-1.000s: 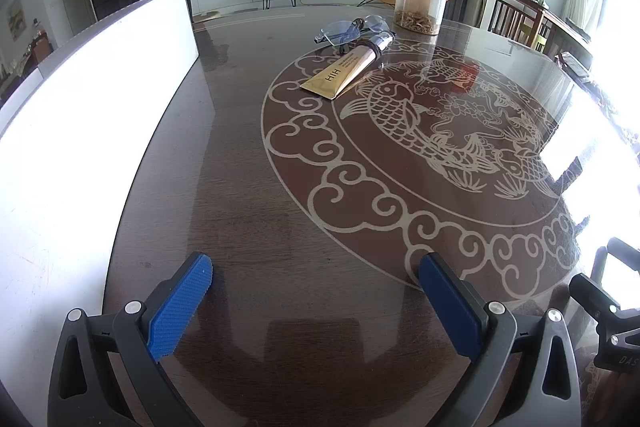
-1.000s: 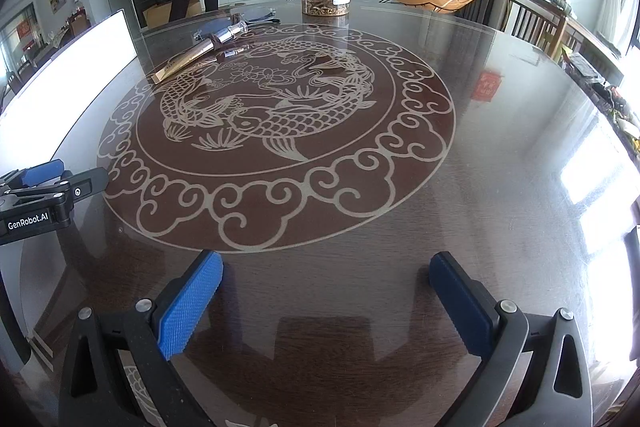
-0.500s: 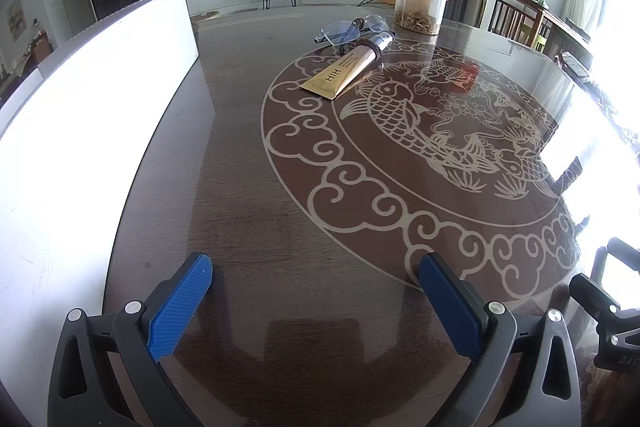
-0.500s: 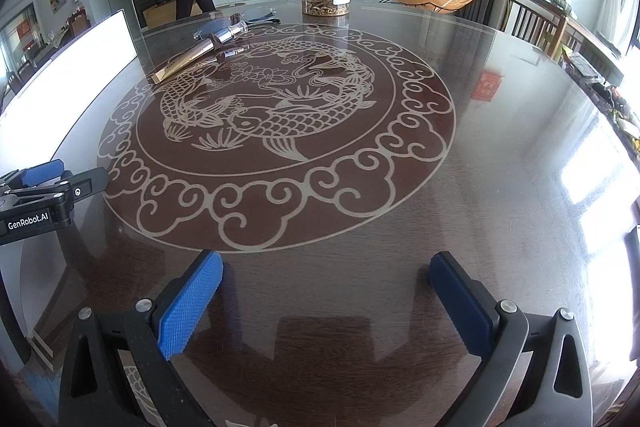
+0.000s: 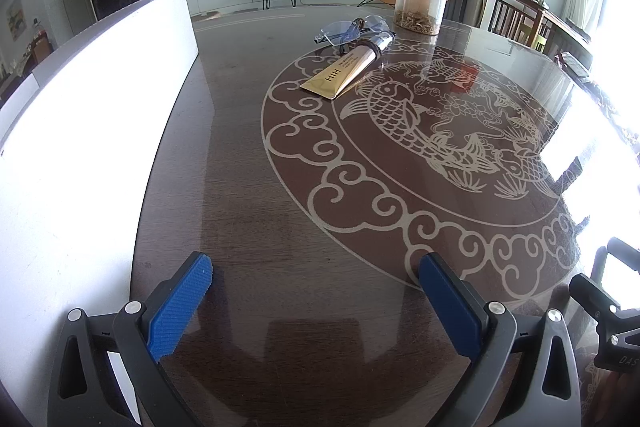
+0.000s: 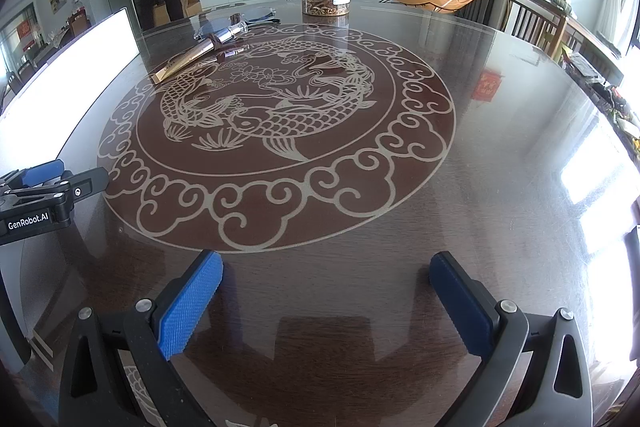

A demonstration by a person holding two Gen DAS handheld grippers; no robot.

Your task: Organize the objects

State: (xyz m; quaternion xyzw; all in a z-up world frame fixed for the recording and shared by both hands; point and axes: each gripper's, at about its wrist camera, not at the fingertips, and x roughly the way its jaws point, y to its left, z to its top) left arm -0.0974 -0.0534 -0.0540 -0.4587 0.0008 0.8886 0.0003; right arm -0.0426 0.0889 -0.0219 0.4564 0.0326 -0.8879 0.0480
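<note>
Hovering wide-jawed and empty, the left gripper (image 5: 316, 283) and right gripper (image 6: 326, 281) face the far-off tube (image 5: 340, 75) touching the glasses (image 5: 352, 29), which a careless grab could drag across the slick worktop (image 5: 248, 187).

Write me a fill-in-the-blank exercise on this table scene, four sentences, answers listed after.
1. The gold tube lies flat on the table, its cap end toward the clear ____.
2. Both the left gripper and the right gripper are ____ and hold nothing.
3. The clear jar stands ____ with brown bits at its bottom.
4. The glasses lie ____ the tube's cap end.

Missing words: jar; open; upright; beside
</note>
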